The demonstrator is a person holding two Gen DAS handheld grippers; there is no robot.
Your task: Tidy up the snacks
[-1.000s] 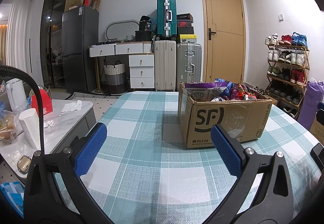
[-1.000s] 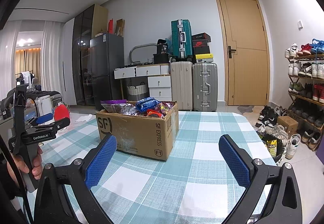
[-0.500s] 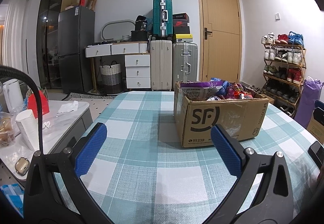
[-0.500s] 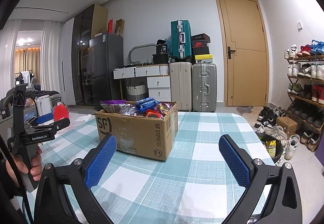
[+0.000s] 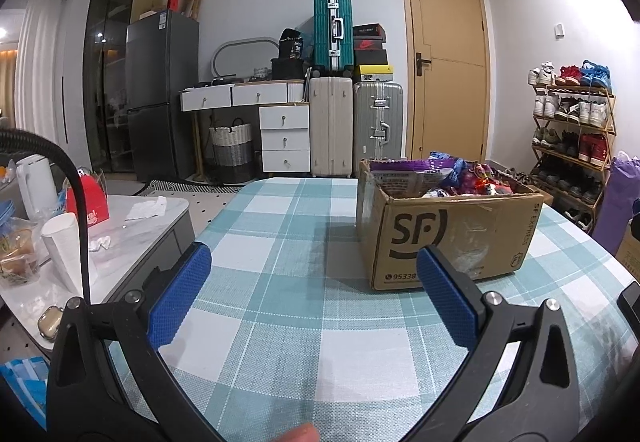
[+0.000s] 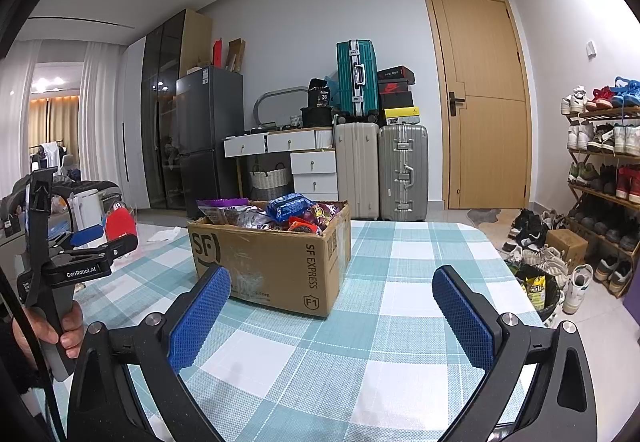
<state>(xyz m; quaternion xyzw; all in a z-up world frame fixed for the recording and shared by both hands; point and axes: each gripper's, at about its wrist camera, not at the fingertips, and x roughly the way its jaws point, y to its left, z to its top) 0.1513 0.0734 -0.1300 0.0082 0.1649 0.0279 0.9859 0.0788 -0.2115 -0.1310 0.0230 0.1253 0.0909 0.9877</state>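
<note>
A brown cardboard shipping box (image 5: 448, 232) printed with a black courier logo stands on the teal-and-white checked tabletop (image 5: 288, 306), its flaps open and heaped to the rim with bright snack packets (image 6: 280, 212), among them a purple bag and a blue wrapped pack. The left gripper (image 5: 314, 290) and the right gripper (image 6: 332, 306), each with blue textured pads, hover low over the cloth short of the box, jaws spread wide apart and holding nothing; a hand (image 6: 48, 326) grips the left tool's handle at the edge of the right view. No packet lies loose on the cloth in either view, so the scene fits either snacks gathered into the box or a full box awaiting sorting. Any further handling would call for reaching over the rim and closing lightly on one soft, crinkly packet without crushing it or dragging its neighbours out.
</note>
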